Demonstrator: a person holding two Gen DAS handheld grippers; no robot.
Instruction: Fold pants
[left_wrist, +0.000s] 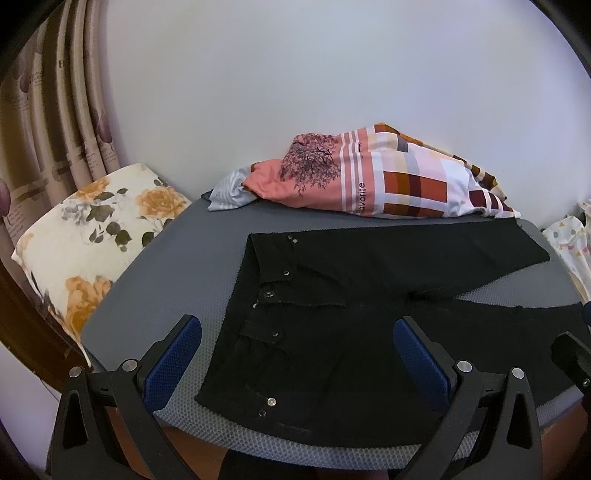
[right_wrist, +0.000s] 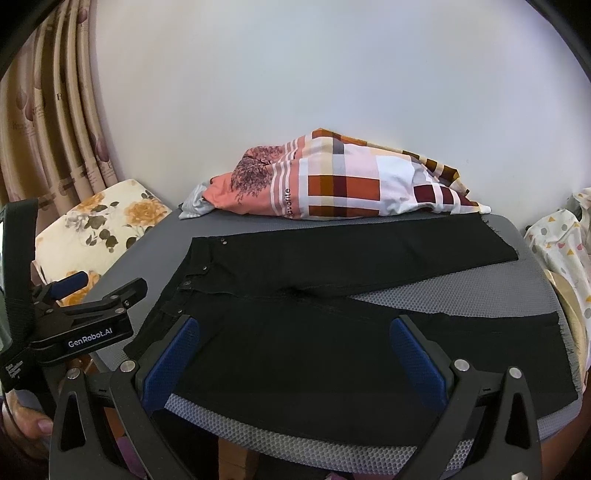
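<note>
Black pants (left_wrist: 332, 314) lie flat on the grey mat (left_wrist: 147, 295), waistband to the left, both legs spread in a V to the right. They also show in the right wrist view (right_wrist: 314, 332). My left gripper (left_wrist: 297, 350) is open and empty, above the near waistband side. My right gripper (right_wrist: 291, 350) is open and empty, above the near leg. The left gripper's body also shows in the right wrist view (right_wrist: 92, 306) at the left. The right gripper's finger (left_wrist: 572, 354) shows at the right edge of the left wrist view.
A pile of patterned pink and checked cloth (left_wrist: 369, 177) lies at the mat's back edge by the white wall. A floral cushion (left_wrist: 85, 236) sits to the left, with curtains (left_wrist: 55, 110) behind. A dotted white cloth (right_wrist: 561, 240) lies off the right side.
</note>
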